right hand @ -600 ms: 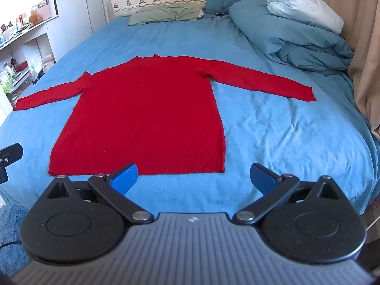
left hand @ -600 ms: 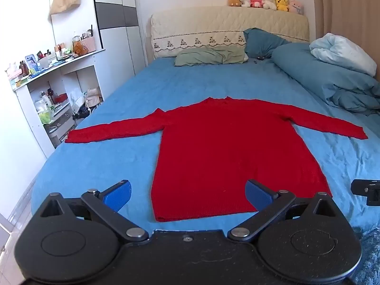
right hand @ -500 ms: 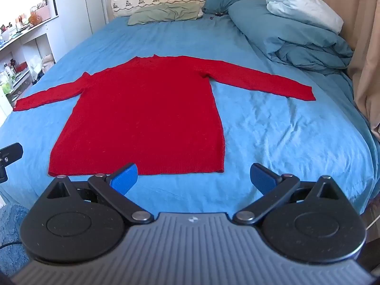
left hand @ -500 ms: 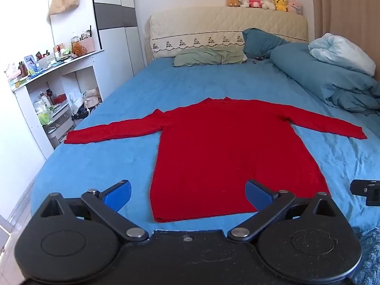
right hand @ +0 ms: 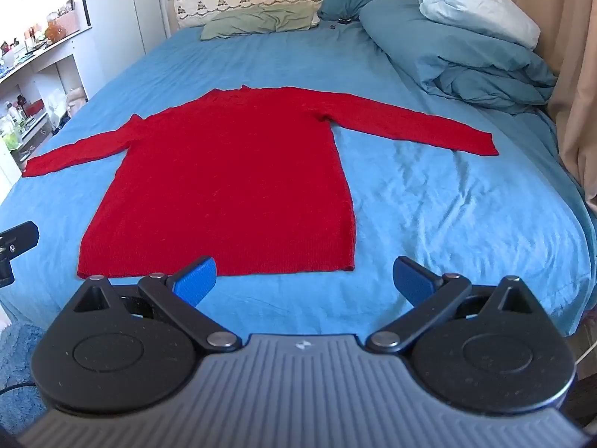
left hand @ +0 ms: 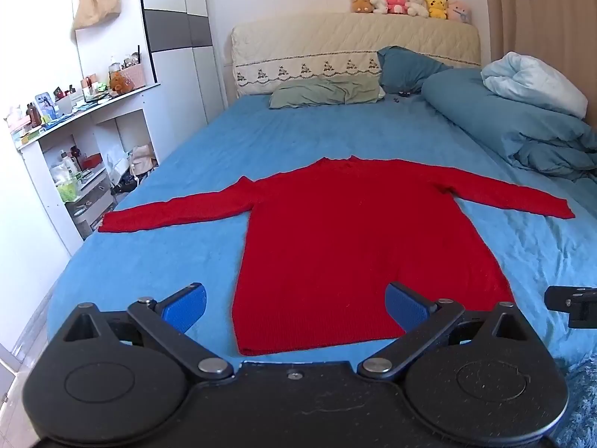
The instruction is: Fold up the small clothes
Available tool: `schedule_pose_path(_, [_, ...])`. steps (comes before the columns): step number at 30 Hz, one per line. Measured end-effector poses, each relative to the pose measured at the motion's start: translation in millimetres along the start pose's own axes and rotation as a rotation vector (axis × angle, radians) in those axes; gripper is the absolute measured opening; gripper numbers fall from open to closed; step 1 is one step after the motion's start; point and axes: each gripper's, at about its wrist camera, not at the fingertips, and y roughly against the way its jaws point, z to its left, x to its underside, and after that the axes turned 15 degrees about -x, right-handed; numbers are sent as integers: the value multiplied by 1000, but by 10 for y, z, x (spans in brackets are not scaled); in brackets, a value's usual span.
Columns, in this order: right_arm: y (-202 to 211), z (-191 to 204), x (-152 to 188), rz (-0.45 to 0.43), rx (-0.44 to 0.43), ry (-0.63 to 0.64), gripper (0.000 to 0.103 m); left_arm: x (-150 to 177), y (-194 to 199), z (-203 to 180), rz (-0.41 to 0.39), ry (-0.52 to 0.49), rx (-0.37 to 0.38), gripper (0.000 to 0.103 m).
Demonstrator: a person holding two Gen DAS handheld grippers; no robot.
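A red long-sleeved sweater (left hand: 347,231) lies flat on the blue bed (left hand: 156,257), hem towards me, both sleeves spread out sideways. It also shows in the right wrist view (right hand: 231,183). My left gripper (left hand: 294,304) is open and empty, held above the near edge of the bed in front of the hem's left part. My right gripper (right hand: 304,280) is open and empty, held in front of the hem's right corner. Neither touches the sweater.
A bunched blue duvet (left hand: 522,127) and pillows (left hand: 324,91) lie at the far right and head of the bed. White shelves (left hand: 74,156) with clutter stand left of the bed. A curtain (right hand: 574,74) hangs on the right. A blue rug (right hand: 18,354) lies on the floor.
Both views have shifted very slightly; the sweater and both open grippers look the same as before.
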Motion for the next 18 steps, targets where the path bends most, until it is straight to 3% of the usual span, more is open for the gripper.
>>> schedule_pose_path(18, [-29, 33, -41, 6, -10, -4, 103, 28, -39, 79, -1, 6, 15, 103])
